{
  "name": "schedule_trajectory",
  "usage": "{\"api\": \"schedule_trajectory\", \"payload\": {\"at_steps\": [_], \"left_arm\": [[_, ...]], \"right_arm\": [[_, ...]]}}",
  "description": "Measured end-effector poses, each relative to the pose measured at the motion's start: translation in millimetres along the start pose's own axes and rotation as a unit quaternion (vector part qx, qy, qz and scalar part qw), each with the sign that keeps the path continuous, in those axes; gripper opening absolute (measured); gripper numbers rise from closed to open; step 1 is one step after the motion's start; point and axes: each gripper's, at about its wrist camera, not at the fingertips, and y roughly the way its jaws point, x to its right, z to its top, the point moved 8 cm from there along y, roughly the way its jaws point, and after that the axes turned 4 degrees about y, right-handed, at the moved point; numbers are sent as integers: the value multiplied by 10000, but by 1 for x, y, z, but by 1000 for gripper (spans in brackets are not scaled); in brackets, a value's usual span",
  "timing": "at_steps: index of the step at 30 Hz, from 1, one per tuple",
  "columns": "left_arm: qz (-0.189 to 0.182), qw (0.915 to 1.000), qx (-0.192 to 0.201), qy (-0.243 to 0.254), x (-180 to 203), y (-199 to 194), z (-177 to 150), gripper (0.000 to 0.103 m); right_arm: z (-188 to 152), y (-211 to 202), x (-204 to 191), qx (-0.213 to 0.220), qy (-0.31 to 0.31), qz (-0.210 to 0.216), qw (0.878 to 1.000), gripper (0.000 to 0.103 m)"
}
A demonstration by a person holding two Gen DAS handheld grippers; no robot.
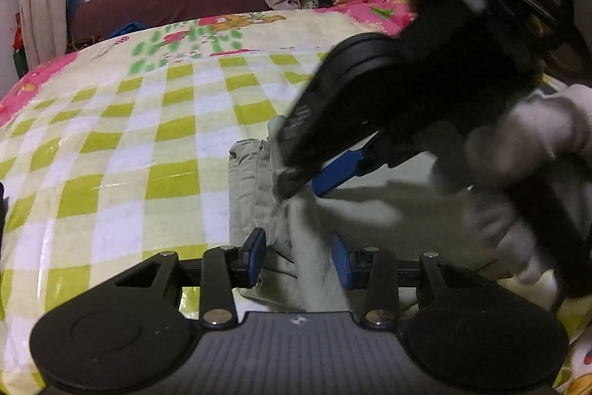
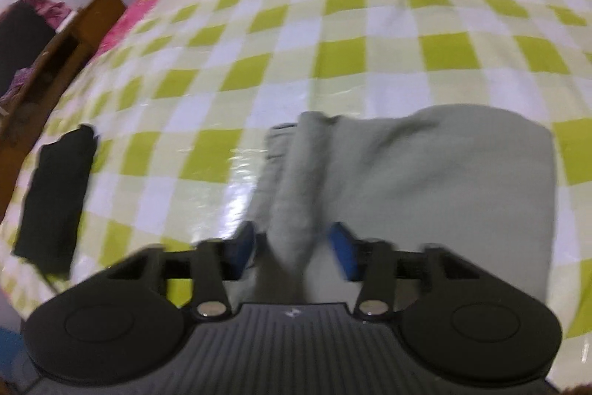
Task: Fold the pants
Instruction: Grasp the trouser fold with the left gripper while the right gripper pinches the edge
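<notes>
On the left of the right wrist picture, a small dark cloth (image 2: 55,198) lay on the checked bedspread (image 2: 333,36), well apart from the pants. The pants (image 2: 425,195) were pale grey-green and soft. They sat low and to the right of the middle, folded into a thick block. Their left edge was bunched into long ridges. Those ridges ran from the bottom of the picture up toward the middle, and that was their long way.

In the left wrist picture, the left gripper (image 1: 299,260) stood partly open with a strip of the pants (image 1: 259,180) between its blue pads. I could not tell if the pads pressed it. The right gripper (image 1: 301,186) came in from the upper right, held by a gloved hand (image 1: 518,173). It was blurry, and its tips met the bunched edge. In its own picture, the right gripper (image 2: 294,248) had cloth between narrow jaws, but the blur hid any squeeze.
</notes>
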Motion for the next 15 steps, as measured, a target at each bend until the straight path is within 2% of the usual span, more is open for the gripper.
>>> {"api": "schedule_trajectory", "payload": {"at_steps": [2,6,9,12,15], "left_arm": [[-66,9999,67,-88,-2,-2,2,53],[-116,9996,247,-38,2,-5,8,53],[-228,9992,300,90,11,-6,11,56],[-153,9993,190,269,18,0,9,58],[-115,9995,77,280,18,6,8,58]], "right_arm": [[2,-7,10,-8,216,85,9997,7],[3,-22,11,33,374,350,9987,5],[7,-35,-1,166,97,422,9989,6],[11,-31,1,132,103,380,9991,6],[9,-32,3,121,200,554,9982,6]]}}
